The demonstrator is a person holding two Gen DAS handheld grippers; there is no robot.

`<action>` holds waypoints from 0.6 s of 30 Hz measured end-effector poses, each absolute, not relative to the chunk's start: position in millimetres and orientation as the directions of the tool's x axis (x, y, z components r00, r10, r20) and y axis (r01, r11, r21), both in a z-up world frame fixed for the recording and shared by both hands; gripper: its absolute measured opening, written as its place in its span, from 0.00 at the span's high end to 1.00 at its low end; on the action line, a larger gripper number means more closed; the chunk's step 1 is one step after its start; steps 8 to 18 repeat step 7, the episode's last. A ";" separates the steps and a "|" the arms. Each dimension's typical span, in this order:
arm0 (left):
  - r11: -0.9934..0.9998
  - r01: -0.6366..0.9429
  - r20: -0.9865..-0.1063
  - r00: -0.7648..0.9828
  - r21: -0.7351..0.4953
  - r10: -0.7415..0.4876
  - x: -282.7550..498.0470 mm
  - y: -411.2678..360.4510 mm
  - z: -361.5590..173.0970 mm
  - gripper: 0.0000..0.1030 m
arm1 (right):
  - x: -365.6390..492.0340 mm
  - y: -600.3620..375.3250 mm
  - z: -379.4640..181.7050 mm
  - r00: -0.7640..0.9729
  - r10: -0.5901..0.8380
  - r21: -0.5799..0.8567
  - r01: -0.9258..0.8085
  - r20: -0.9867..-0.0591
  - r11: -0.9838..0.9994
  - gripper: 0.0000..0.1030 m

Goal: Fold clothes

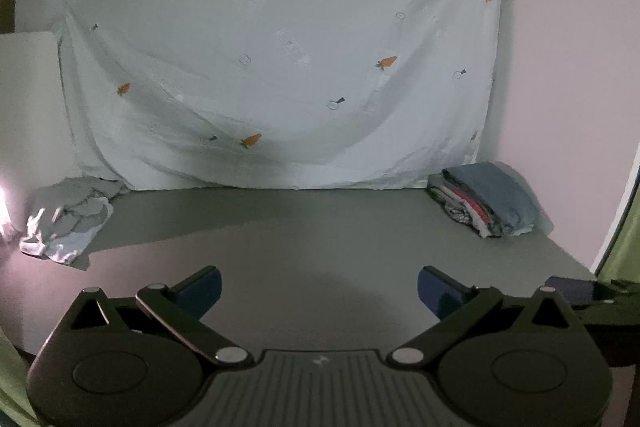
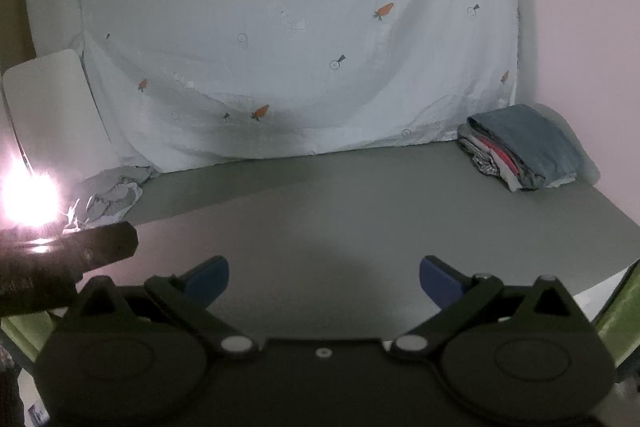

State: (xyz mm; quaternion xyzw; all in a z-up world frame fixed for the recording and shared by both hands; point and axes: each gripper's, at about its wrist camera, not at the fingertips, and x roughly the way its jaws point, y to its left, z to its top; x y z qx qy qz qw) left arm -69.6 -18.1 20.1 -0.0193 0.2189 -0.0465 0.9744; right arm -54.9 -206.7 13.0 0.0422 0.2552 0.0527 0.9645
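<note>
A crumpled pile of pale grey and white clothes (image 1: 68, 223) lies at the far left of the grey table (image 1: 320, 247); it also shows in the right wrist view (image 2: 112, 193). A stack of folded clothes (image 1: 486, 201) with a blue-grey garment on top sits at the far right, also in the right wrist view (image 2: 524, 149). My left gripper (image 1: 319, 293) is open and empty over the table's front. My right gripper (image 2: 324, 281) is open and empty, also near the front. Both are well short of the clothes.
A pale sheet with a carrot print (image 1: 280, 47) hangs behind the table. A white board (image 2: 52, 107) leans at the left. A bright lamp glare (image 2: 28, 199) sits at the left. A dark part of the left gripper (image 2: 72, 255) shows in the right wrist view.
</note>
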 end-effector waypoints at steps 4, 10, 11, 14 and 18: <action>0.996 0.074 -0.417 0.905 -0.048 -0.087 -75.3 -13.7 21.3 0.00 | -56.7 -204.5 13.8 0.864 0.125 0.109 -0.082 -0.488 0.991 0.00; 0.996 0.078 -0.416 0.905 -0.046 -0.089 -78.6 -10.3 22.4 0.00 | -56.2 -202.5 14.7 0.865 0.123 0.105 -0.083 -0.486 0.991 0.00; 0.996 0.078 -0.416 0.905 -0.046 -0.089 -78.6 -10.3 22.4 0.00 | -56.2 -202.5 14.7 0.865 0.123 0.105 -0.083 -0.486 0.991 0.00; 0.996 0.078 -0.416 0.905 -0.046 -0.089 -78.6 -10.3 22.4 0.00 | -56.2 -202.5 14.7 0.865 0.123 0.105 -0.083 -0.486 0.991 0.00; 0.996 0.078 -0.416 0.905 -0.046 -0.089 -78.6 -10.3 22.4 0.00 | -56.2 -202.5 14.7 0.865 0.123 0.105 -0.083 -0.486 0.991 0.00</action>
